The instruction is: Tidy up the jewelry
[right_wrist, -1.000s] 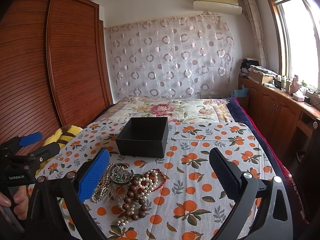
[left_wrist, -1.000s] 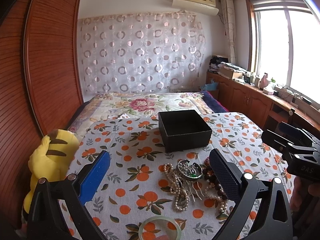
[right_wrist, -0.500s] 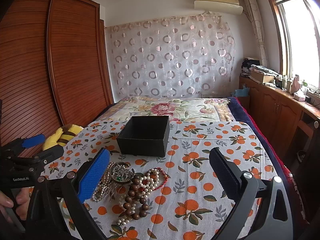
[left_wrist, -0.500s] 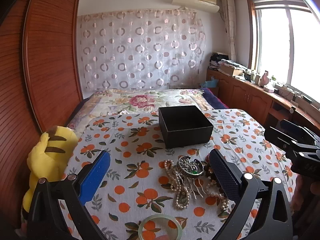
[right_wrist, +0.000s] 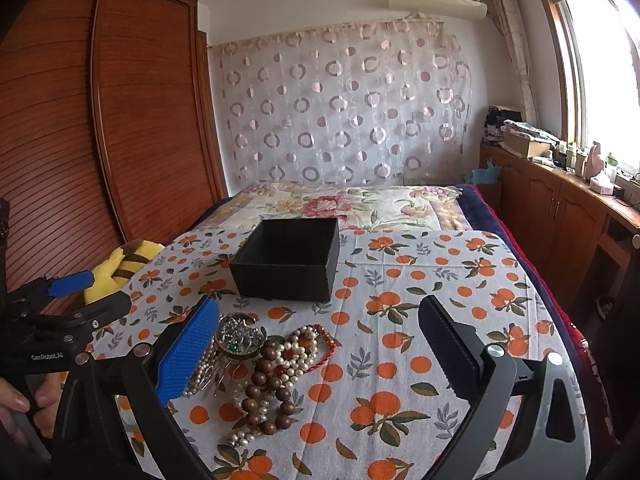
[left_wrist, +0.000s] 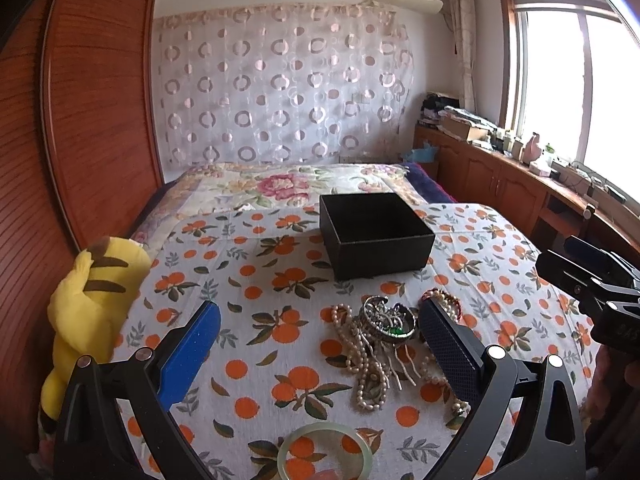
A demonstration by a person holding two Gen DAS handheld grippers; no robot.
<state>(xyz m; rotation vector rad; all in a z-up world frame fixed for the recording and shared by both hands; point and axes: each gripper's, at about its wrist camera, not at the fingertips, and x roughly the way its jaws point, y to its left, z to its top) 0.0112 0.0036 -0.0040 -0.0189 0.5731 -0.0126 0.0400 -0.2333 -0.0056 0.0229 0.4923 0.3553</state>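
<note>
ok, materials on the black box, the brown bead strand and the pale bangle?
Black box: likely matte card, faintly textured walls. Brown bead strand: looks like polished wood, dull sheen. Pale bangle: translucent green, jade or glass, can't tell which.

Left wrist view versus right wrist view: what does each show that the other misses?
Only the left wrist view shows the pale green bangle near the bottom edge and the right gripper from outside. Only the right wrist view shows the brown wooden bead bracelet, the left gripper from outside, and a hand holding it. Both show the open black box, the jewelry pile with pearls, the yellow plush toy, and open jaws.
</note>
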